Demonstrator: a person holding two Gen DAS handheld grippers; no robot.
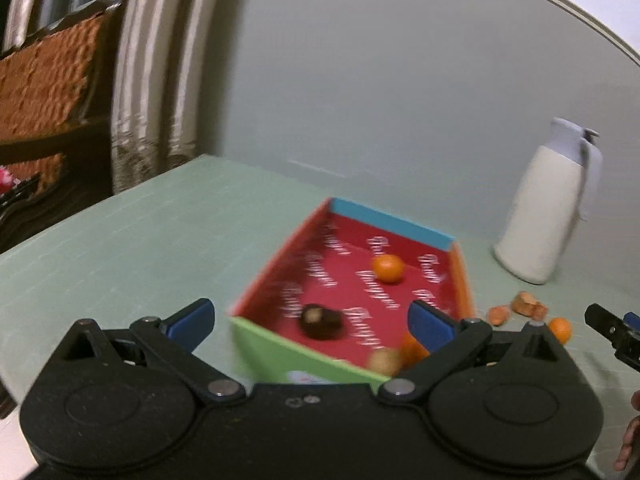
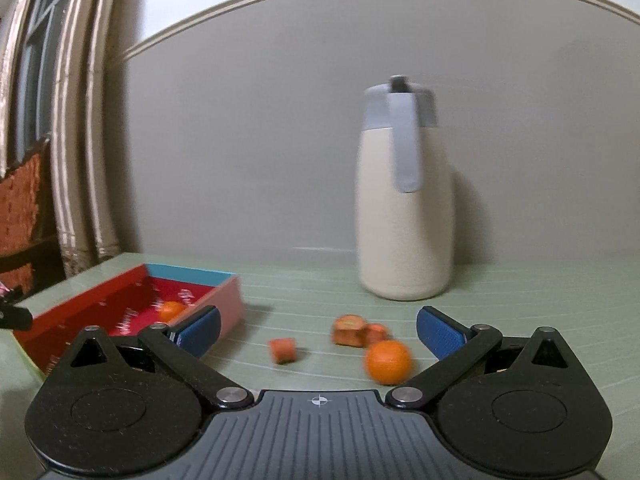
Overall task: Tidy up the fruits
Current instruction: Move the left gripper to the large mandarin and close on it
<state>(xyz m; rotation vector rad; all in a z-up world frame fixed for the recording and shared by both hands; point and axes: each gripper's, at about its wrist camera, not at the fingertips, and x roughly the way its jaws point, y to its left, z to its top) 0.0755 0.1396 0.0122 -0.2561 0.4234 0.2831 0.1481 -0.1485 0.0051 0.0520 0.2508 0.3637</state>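
Two grippers gape empty: the right gripper (image 2: 318, 332) faces an orange (image 2: 387, 361) at lower centre, likely its next pick; the left gripper (image 1: 312, 326) hovers over the red box (image 1: 280, 264) collecting fruit.

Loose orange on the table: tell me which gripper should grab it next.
Right. The right gripper is open and empty with the loose orange just ahead between its fingers; the left gripper faces the box.
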